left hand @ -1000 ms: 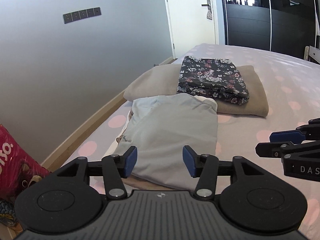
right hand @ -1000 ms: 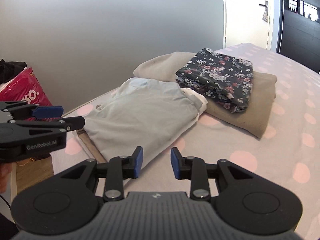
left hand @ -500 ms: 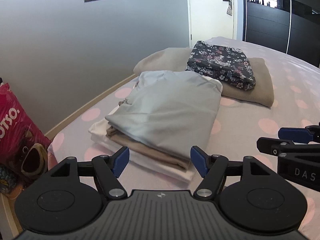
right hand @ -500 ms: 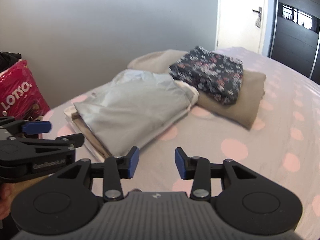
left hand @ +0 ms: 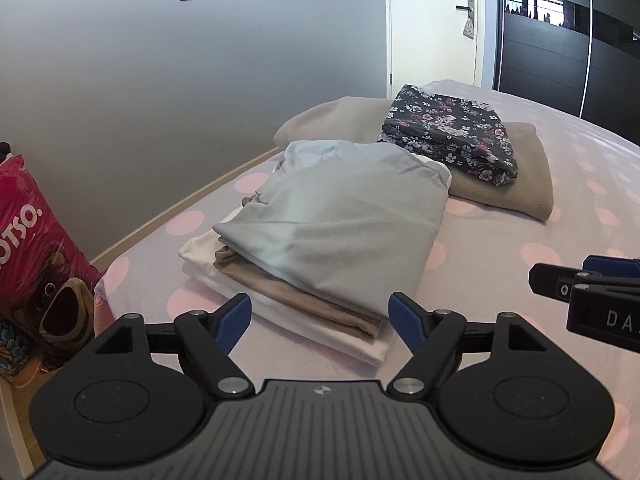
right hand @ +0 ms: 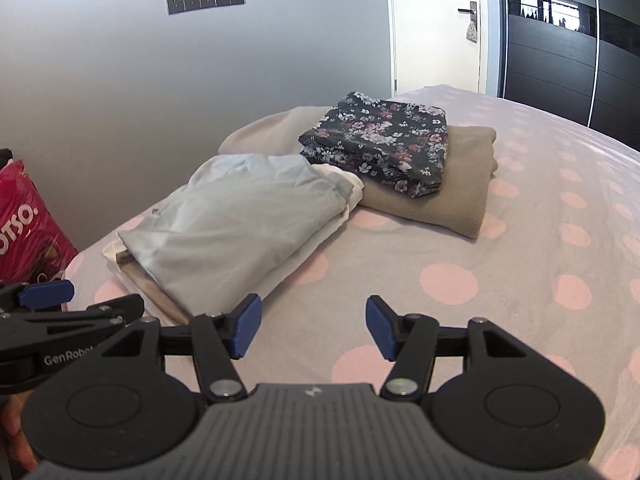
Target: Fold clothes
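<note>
A folded pale blue garment tops a stack with a tan piece and a white piece under it, on the polka-dot bed. It also shows in the right wrist view. Behind it a folded dark floral garment lies on a folded beige blanket. My left gripper is open and empty, just short of the stack's near edge. My right gripper is open and empty over bare sheet to the right of the stack.
A red printed bag stands on the floor left of the bed. A grey wall runs along the bed's left side. A white door and dark wardrobe stand beyond. The pink-dotted sheet stretches to the right.
Both grippers have pulled back from the stack and opened wider. The blue garment lies folded on top of the stack, which now shows in full.
</note>
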